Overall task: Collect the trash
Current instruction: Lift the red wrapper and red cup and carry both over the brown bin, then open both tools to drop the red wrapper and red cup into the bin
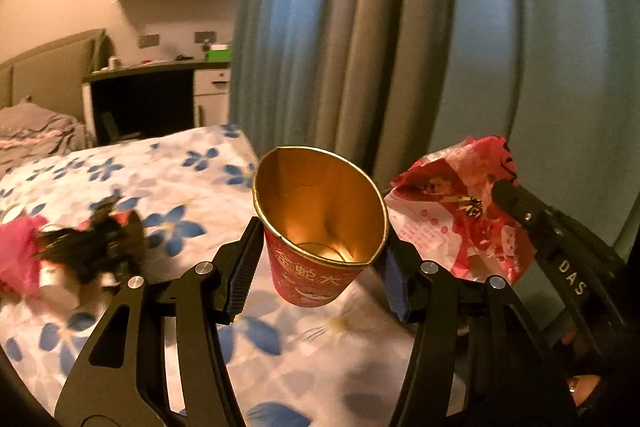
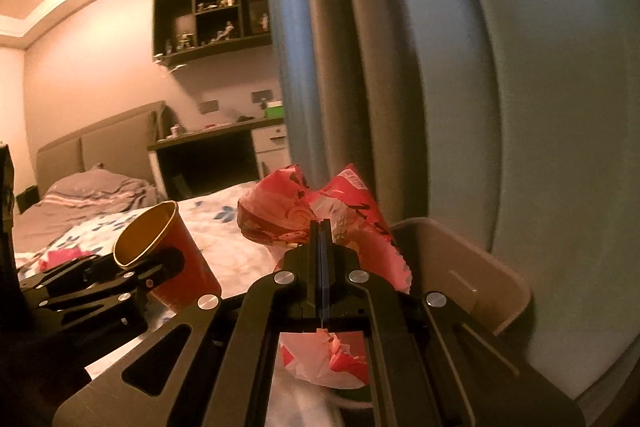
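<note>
the left gripper (image 1: 320,259) fills the lower half of its own wrist view, its two black arms rising from the bottom edge and spreading into a v. its blue-padded fingers (image 1: 240,271) stand apart and press against the two sides of a red paper cup (image 1: 316,267), which sits squeezed between them, lifted and tilted. in the right wrist view the same gripper lies at the left edge, reaching toward the centre.

the right gripper (image 2: 321,227) rises from the bottom centre of its view, jaws drawn together with only a thin blue seam between, pinching a crumpled red wrapper (image 2: 304,211). in the left wrist view it enters from the right edge.
</note>
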### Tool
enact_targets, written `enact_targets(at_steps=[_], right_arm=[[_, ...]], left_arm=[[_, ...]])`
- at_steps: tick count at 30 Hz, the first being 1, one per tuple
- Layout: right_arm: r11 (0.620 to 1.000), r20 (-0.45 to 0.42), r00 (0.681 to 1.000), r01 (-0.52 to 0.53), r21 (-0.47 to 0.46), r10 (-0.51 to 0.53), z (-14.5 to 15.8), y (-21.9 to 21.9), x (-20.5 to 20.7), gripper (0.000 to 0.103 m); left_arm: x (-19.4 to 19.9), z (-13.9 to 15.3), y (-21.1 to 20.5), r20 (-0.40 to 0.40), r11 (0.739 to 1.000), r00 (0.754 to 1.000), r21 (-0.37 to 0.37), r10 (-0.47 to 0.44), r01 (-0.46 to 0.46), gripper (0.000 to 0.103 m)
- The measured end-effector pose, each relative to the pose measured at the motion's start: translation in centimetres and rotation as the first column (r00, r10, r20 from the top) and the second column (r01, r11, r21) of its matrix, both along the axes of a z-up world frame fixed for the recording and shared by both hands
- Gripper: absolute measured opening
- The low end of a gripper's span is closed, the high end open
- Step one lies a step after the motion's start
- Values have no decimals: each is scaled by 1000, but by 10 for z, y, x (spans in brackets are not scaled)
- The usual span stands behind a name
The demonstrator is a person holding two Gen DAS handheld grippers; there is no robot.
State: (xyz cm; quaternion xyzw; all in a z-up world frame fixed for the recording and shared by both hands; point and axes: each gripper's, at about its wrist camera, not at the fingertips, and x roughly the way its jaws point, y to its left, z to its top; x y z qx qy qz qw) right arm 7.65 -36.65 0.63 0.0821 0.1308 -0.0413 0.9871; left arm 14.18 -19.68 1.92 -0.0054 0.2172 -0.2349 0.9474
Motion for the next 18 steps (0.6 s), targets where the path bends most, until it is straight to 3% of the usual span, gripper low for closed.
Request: enact_targets(at_steps=[8, 18], right_arm=[[997, -47, 997, 64, 32, -63, -20, -32, 15, 1], [995, -99, 993, 75, 58, -69, -31, -46, 33, 1]], left_arm=[[18, -11, -40, -9, 998, 998, 10, -61, 61, 54], [29, -28, -73, -40, 991, 991, 25, -131, 132, 54]])
